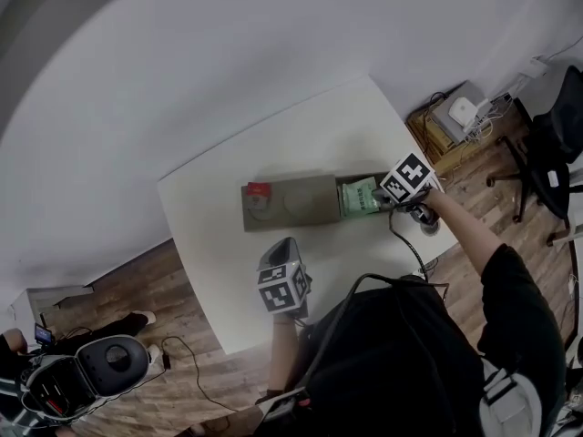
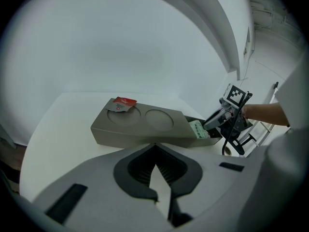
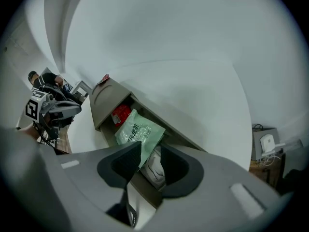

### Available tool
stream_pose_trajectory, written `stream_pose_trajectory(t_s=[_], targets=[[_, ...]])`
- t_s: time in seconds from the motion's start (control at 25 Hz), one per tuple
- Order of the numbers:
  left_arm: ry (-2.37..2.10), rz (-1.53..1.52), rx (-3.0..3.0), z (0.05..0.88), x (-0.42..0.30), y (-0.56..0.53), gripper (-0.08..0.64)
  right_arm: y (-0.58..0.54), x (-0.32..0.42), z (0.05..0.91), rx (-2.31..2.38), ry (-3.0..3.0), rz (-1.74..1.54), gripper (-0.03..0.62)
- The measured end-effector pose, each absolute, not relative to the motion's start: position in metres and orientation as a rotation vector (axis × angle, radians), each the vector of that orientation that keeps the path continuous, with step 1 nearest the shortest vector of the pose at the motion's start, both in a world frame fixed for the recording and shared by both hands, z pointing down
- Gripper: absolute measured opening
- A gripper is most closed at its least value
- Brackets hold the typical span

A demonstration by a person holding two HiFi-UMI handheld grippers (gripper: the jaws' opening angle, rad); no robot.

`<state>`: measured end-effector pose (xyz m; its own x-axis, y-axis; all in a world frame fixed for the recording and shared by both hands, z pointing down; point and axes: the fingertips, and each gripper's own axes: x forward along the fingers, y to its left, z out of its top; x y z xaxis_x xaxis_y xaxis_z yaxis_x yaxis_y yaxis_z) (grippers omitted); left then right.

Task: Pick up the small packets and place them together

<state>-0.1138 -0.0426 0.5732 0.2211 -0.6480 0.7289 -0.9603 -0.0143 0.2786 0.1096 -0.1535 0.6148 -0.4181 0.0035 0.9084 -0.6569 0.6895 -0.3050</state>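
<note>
Over the grey tray (image 1: 291,203), right tongs (image 3: 150,151) released around green packet (image 3: 137,132), print unreadable, left tongs (image 2: 154,149) clenched empty

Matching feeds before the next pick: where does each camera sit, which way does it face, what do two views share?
Head view: on the person's head, facing steeply down at the white table and grey tray; shows left gripper, right gripper, right arm, torso.
Left gripper view: at the table's near edge, facing the tray's long side; own jaws at bottom.
Right gripper view: above the tray's open compartment, facing the green packet; own jaws at bottom.
Shared: both gripper views show the green packet and the other gripper.
</note>
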Motion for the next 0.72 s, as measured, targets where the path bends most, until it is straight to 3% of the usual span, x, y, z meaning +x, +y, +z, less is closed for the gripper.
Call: stream_pose_trajectory(t_s=[0.72], targets=[[-1.509, 0.531, 1.741, 0.575, -0.112, -0.038, -0.003, -0.147, 0.100, 0.624, 0.467, -1.913, 0.904, 0.107]])
